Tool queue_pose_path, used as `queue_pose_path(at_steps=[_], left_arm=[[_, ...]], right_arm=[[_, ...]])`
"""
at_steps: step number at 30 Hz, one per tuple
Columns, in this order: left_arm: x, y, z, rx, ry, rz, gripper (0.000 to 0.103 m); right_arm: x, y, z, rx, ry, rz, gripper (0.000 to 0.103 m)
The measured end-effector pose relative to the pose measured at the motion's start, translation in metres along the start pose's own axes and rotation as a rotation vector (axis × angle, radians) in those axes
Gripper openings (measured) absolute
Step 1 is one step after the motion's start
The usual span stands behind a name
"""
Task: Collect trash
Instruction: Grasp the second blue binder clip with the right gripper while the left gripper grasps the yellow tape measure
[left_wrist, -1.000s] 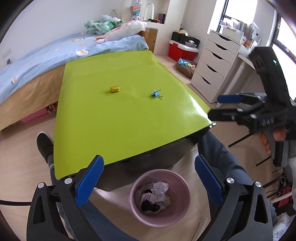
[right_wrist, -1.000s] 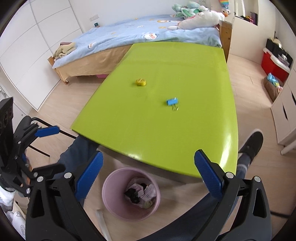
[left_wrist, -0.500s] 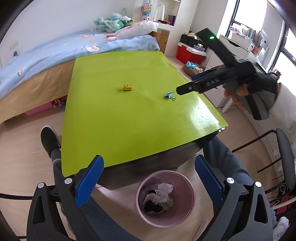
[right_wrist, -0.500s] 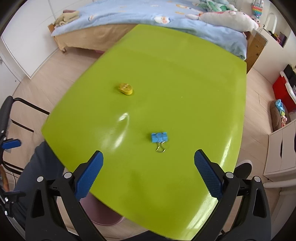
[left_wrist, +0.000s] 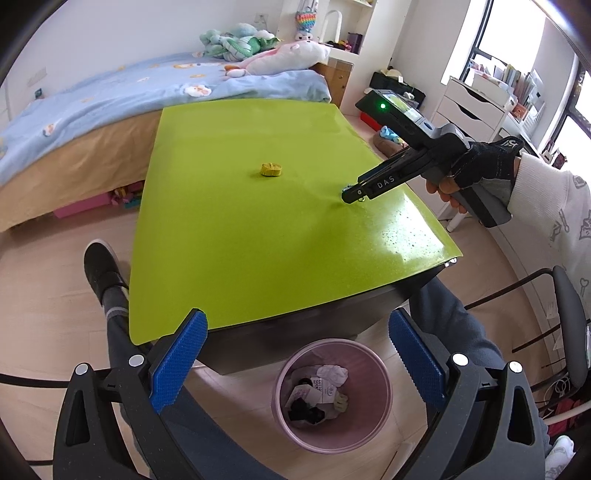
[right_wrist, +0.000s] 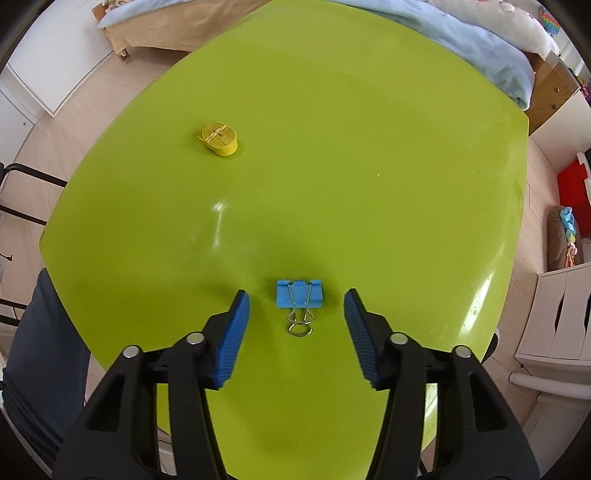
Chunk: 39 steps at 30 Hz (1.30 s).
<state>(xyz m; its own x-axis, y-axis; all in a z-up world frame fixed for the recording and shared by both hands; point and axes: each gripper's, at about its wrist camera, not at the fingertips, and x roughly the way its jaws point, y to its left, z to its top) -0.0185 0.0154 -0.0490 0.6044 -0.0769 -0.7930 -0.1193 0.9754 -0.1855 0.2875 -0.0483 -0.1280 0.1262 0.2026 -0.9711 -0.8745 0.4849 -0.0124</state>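
A blue binder clip (right_wrist: 299, 298) lies on the green table (right_wrist: 369, 166), between the open fingers of my right gripper (right_wrist: 297, 299), untouched. In the left wrist view the right gripper (left_wrist: 351, 194) reaches low over the table's right side and hides the clip. A yellow tape roll (right_wrist: 218, 138) lies farther left; it also shows in the left wrist view (left_wrist: 270, 169). My left gripper (left_wrist: 295, 343) is open and empty, held off the table's near edge above a pink trash bin (left_wrist: 332, 391) holding crumpled paper and dark scraps.
A bed with a blue cover (left_wrist: 110, 96) and plush toys stands behind the table. White drawers (left_wrist: 476, 110) stand at the right. A black chair (left_wrist: 554, 321) is at my right. My legs and a shoe (left_wrist: 101, 266) are beside the table.
My right gripper has moved forward and down over the table and narrowed until the binder clip sits between its fingers. The left gripper has stayed above the bin, shifting slightly.
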Motion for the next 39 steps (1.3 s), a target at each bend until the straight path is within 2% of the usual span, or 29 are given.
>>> queue_pose_path(at_steps=[4, 5, 6, 16, 27, 32, 39], left_arm=[[0.002, 0.001, 0.0, 0.0, 0.004, -0.004, 0.095], [0.002, 0.0, 0.001, 0.0, 0.005, -0.006, 0.095], [0.003, 0.0, 0.001, 0.0, 0.005, -0.007, 0.095], [0.009, -0.002, 0.015, 0.022, 0.001, -0.01, 0.095], [0.031, 0.001, 0.086, 0.076, 0.012, -0.006, 0.095], [0.055, 0.003, 0.125, 0.096, 0.064, 0.025, 0.095], [0.102, 0.013, 0.174, 0.048, 0.176, 0.057, 0.095]], right_arm=[[0.001, 0.002, -0.001, 0.0, -0.011, 0.018, 0.035], [0.001, 0.003, 0.0, -0.004, -0.012, 0.019, 0.027], [0.001, 0.004, 0.0, -0.005, -0.012, 0.021, 0.024], [-0.012, 0.004, -0.006, 0.051, -0.047, 0.023, 0.024], [-0.048, 0.003, -0.022, 0.173, -0.123, 0.054, 0.024], [-0.052, 0.004, -0.027, 0.191, -0.137, 0.063, 0.024], [-0.051, -0.003, -0.025, 0.2, -0.135, 0.064, 0.024]])
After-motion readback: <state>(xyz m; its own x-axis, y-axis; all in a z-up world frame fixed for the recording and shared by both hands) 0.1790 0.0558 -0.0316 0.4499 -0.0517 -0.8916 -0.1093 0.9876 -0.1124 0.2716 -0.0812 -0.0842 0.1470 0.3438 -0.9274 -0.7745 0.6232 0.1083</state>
